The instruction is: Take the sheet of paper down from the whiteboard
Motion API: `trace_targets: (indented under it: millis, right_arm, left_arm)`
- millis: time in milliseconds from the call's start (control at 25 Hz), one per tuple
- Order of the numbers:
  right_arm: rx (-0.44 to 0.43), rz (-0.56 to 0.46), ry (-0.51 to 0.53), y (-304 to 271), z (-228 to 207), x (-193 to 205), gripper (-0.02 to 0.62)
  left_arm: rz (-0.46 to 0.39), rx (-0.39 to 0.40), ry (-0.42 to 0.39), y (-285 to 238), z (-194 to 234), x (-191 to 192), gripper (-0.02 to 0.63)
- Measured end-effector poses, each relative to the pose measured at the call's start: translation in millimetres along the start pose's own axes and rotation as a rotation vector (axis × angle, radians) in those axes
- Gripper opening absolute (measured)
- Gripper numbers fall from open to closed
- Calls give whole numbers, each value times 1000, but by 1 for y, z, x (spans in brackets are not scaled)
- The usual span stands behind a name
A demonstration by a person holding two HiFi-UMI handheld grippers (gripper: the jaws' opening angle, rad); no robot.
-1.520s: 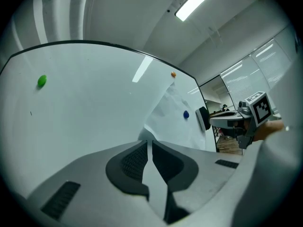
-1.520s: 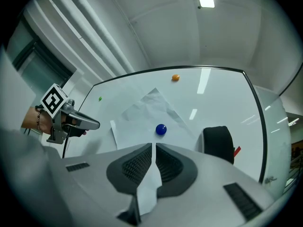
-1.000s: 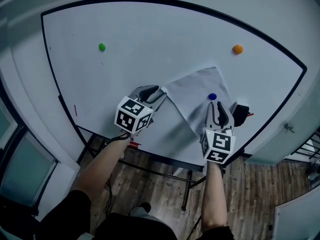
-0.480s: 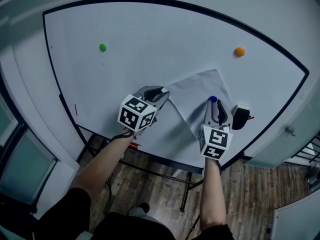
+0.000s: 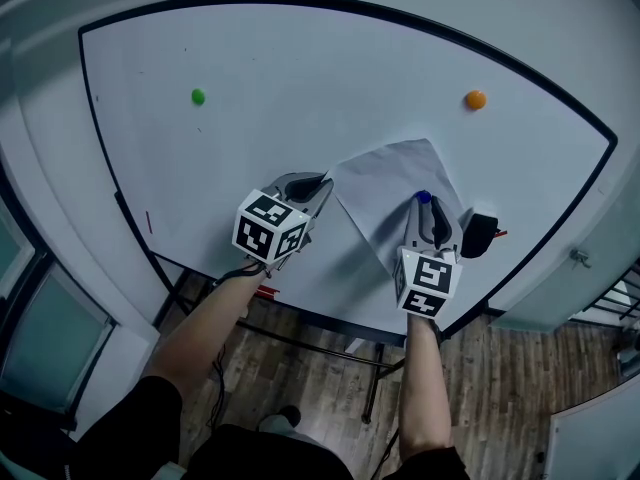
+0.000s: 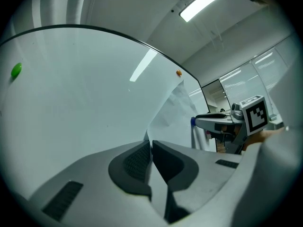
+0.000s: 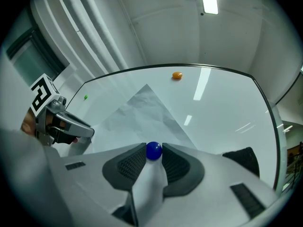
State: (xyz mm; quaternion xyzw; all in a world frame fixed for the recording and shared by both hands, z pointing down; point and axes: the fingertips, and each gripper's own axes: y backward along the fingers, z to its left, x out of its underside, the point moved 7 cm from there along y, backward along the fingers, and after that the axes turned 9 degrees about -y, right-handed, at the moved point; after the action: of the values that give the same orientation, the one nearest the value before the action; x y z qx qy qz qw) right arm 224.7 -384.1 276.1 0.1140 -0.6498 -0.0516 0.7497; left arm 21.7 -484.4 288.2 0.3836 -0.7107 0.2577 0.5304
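Observation:
A creased white sheet of paper [image 5: 390,193] hangs tilted on the whiteboard [image 5: 300,78], pinned by a blue magnet [image 5: 423,197] near its right edge. My left gripper [image 5: 322,190] is at the sheet's left corner. Its jaws are closing, and the paper's edge [image 6: 156,122] runs between the pads, which pinch it. My right gripper [image 5: 428,208] points up at the board from below. The blue magnet [image 7: 153,150] sits between its fingertips [image 7: 137,157], filling the gap almost completely. The jaws stand apart around it.
A green magnet [image 5: 198,96] sits at the board's upper left and an orange magnet [image 5: 476,99] at its upper right. A black eraser [image 5: 480,233] clings to the board just right of my right gripper. A red marker [image 5: 265,290] lies on the ledge below.
My right gripper has risen until its tips flank the blue magnet. My left gripper's jaws have come together at the sheet's left corner.

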Motion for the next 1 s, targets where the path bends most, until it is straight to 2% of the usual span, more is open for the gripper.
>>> trace_targets:
  millis: [360,640,1000]
  right_arm:
    - [0,-5,0,0,0,0,100]
    - [-13,-2,-3,-1,1,1,124]
    - [19,-4,3,-5,1,4,126]
  left_arm:
    - [-12,-4,5,-1,1,1,29]
    - [-4,2,-10,-1,0,1,26]
    - [-12,0,-5,-1,-1,2,21]
